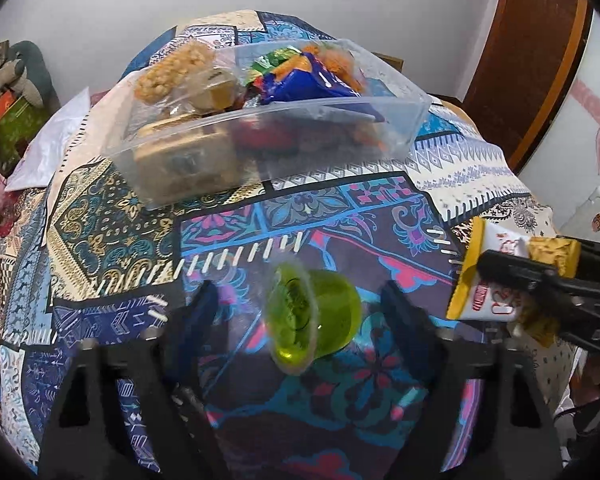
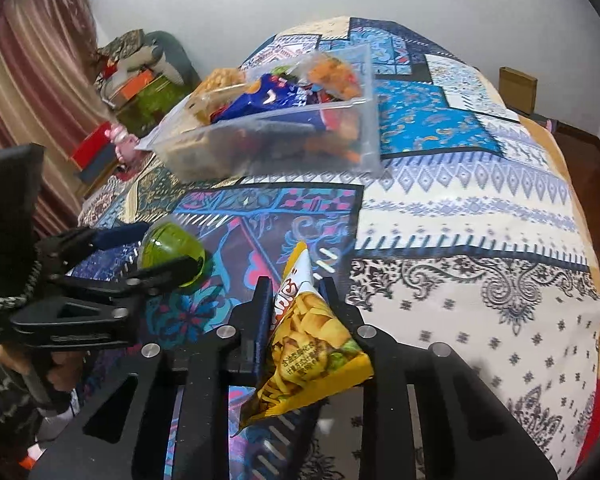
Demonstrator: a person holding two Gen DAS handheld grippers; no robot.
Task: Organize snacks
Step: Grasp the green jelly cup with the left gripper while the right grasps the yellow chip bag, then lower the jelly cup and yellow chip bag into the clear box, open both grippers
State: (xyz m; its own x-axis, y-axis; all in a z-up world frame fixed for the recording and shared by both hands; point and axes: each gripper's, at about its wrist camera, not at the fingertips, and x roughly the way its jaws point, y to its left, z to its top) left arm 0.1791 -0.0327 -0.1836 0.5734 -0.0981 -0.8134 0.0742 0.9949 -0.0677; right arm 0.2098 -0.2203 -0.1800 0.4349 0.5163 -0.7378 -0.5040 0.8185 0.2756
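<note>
A green jelly cup (image 1: 312, 320) lies on its side on the patterned bedspread, between the fingers of my left gripper (image 1: 300, 304), which is open around it without touching. It also shows in the right wrist view (image 2: 172, 254) between the left gripper's fingers (image 2: 112, 240). My right gripper (image 2: 296, 300) is shut on a yellow chips packet (image 2: 308, 344), held above the bed; it also shows in the left wrist view (image 1: 496, 276) at the right. A clear plastic bin (image 1: 400, 128) holding several snack packets stands further back, also in the right wrist view (image 2: 364, 136).
A patchwork bedspread (image 2: 480, 216) covers the bed. A white plastic bag (image 1: 48, 148) lies at the bed's left edge. Boxes and a stuffed toy (image 2: 140, 76) sit by the wall at the left. A wooden door (image 1: 532, 60) is at the right.
</note>
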